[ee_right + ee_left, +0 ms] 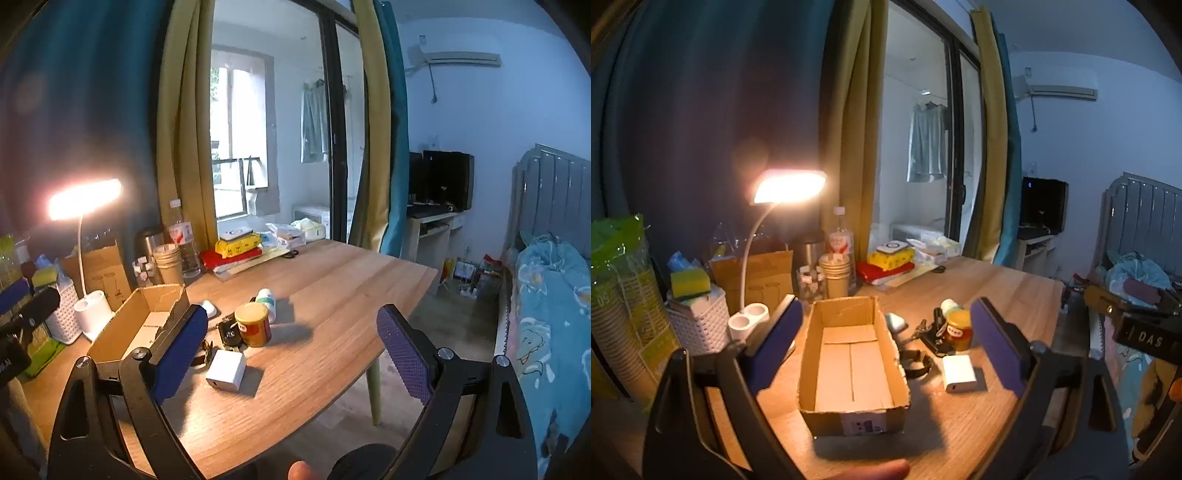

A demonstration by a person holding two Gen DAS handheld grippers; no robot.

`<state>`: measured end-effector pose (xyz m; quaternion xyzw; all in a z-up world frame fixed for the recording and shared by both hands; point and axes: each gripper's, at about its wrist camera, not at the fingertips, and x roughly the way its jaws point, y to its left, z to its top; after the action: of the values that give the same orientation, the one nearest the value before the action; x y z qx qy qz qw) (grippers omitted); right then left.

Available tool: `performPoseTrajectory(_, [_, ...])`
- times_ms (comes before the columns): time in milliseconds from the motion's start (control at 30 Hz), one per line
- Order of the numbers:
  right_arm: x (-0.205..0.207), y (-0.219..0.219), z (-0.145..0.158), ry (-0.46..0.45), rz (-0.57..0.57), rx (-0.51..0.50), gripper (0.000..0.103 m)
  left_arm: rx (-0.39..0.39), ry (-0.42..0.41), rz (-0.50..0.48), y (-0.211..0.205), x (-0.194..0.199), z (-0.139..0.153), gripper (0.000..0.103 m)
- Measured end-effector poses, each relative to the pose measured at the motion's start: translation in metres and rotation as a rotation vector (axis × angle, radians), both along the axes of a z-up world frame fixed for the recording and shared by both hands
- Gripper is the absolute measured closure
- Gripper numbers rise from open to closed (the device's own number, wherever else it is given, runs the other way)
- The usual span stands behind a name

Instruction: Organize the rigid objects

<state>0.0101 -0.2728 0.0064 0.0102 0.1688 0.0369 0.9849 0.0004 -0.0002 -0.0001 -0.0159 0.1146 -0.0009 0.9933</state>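
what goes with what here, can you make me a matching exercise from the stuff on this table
1 cardboard box
2 jar
3 white charger
4 desk lamp

a gold lid, amber contents
b lit, at the table's left
c open and empty
d lying on the wood nearest the camera

Pairs: 1-c, 2-a, 3-d, 4-b

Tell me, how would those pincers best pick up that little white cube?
Probably from above, pads on two opposite flat sides of the white cube. It lies flat on the table, its right side clear, though the black strap crowds its left.
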Motion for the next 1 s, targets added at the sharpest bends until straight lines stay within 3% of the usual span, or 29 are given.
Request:
performPoseTrajectory(100, [-0.0006, -0.0045, 0.0029, -0.016, -0.005, 0.007, 0.008, 0.000, 0.037, -0.002, -0.0012, 0.0031, 0.0001, 0.010])
performPoseTrajectory(1000, [-0.0023, -0.0056, 0.0046, -0.022, -0.006, -0.018, 0.008, -0.029, 0.016, -0.002, 0.0031, 0.0001, 0.0025, 0.010])
